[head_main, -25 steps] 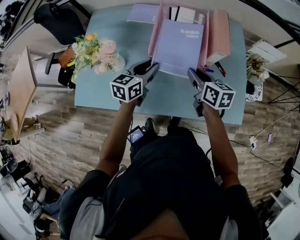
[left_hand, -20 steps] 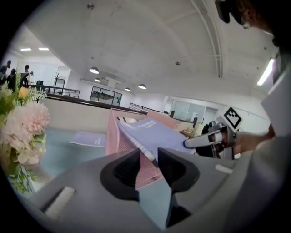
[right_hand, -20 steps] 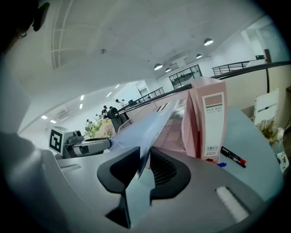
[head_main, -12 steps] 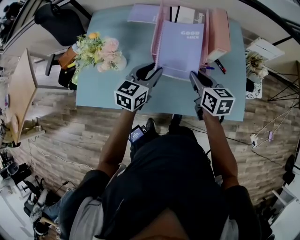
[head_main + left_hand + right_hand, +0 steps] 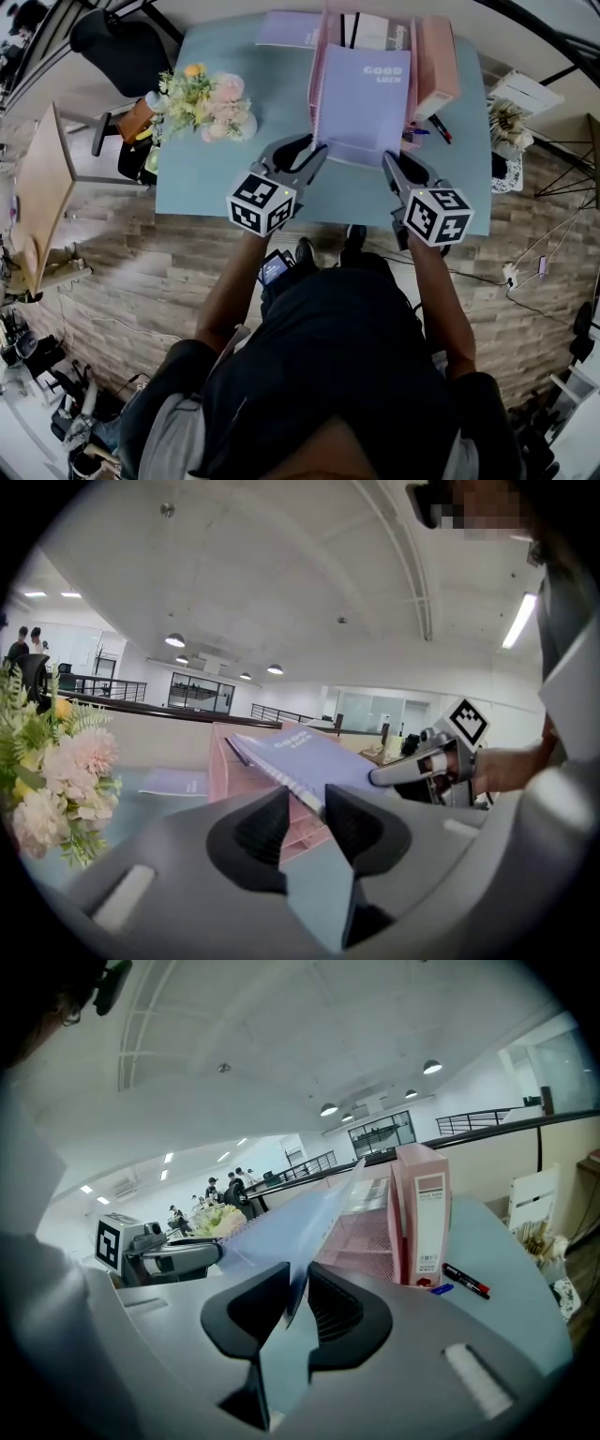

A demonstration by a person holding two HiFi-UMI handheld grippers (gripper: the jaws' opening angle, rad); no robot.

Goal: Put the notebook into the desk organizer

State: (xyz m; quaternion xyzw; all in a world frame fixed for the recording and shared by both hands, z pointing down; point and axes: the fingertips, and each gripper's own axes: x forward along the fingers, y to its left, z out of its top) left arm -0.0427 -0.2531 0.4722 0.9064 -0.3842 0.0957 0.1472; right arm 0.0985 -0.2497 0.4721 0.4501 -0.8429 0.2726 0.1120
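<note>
A lavender spiral notebook hangs tilted above the blue table, over the pink desk organizer. My left gripper is shut on its near left corner, by the spiral edge. My right gripper grips the near right corner. Its jaws have just been closing, and the notebook's thin edge is pinched between them. The left gripper view shows the right gripper at the notebook's far corner. The right gripper view shows the left gripper beyond the cover.
A pink box file stands at the organizer's right, with pens on the table beside it. A flower bouquet sits at the table's left. Another lavender book lies flat at the back. A black chair stands off the table's left corner.
Both grippers have risen and drawn back a little toward me, carrying the notebook with them. Its near edge now sits higher above the table.
</note>
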